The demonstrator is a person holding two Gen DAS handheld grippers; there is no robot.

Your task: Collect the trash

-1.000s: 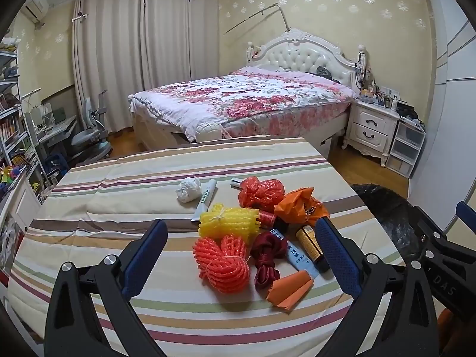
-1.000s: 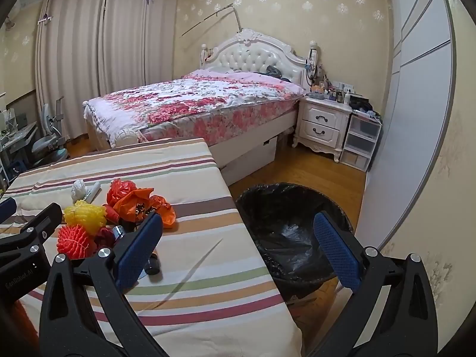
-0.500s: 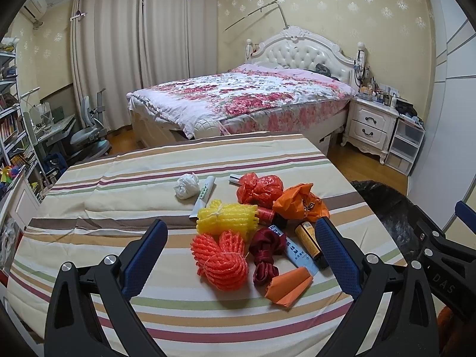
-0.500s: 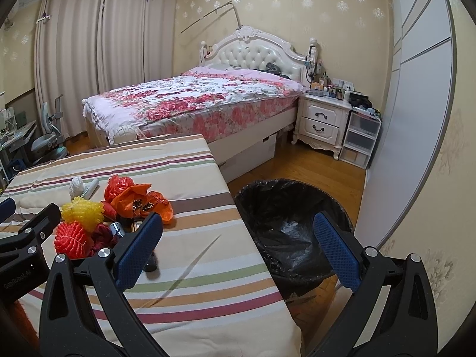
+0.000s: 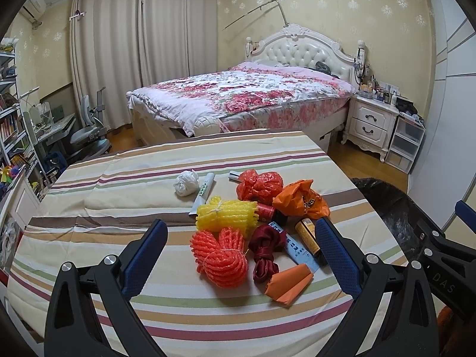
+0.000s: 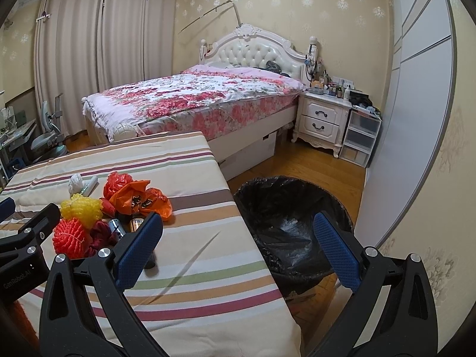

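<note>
A pile of trash lies on the striped table [image 5: 125, 196]: orange-red foam net [image 5: 221, 257], yellow foam net [image 5: 226, 212], dark red ribbon [image 5: 264, 247], folded orange paper [image 5: 288, 282], orange plastic bag [image 5: 300, 199], red bag [image 5: 258, 183], white paper wad [image 5: 186, 183], white tube [image 5: 203, 192], brown battery [image 5: 308, 235]. My left gripper [image 5: 241, 250] is open and empty, hovering above the pile's near side. My right gripper [image 6: 238, 247] is open and empty, over the table's right edge, beside the black-lined trash bin [image 6: 293, 223].
A bed [image 5: 238, 98] stands beyond the table. A white nightstand [image 6: 322, 122] and plastic drawers [image 6: 358, 139] are at the right wall. A desk chair [image 5: 89, 134] and bookshelves [image 5: 12, 131] are at the left. The wood floor [image 6: 297, 163] surrounds the bin.
Both grippers have drifted slightly; the trash pile sits a little higher and to the left in the left wrist view. Nothing was grasped.
</note>
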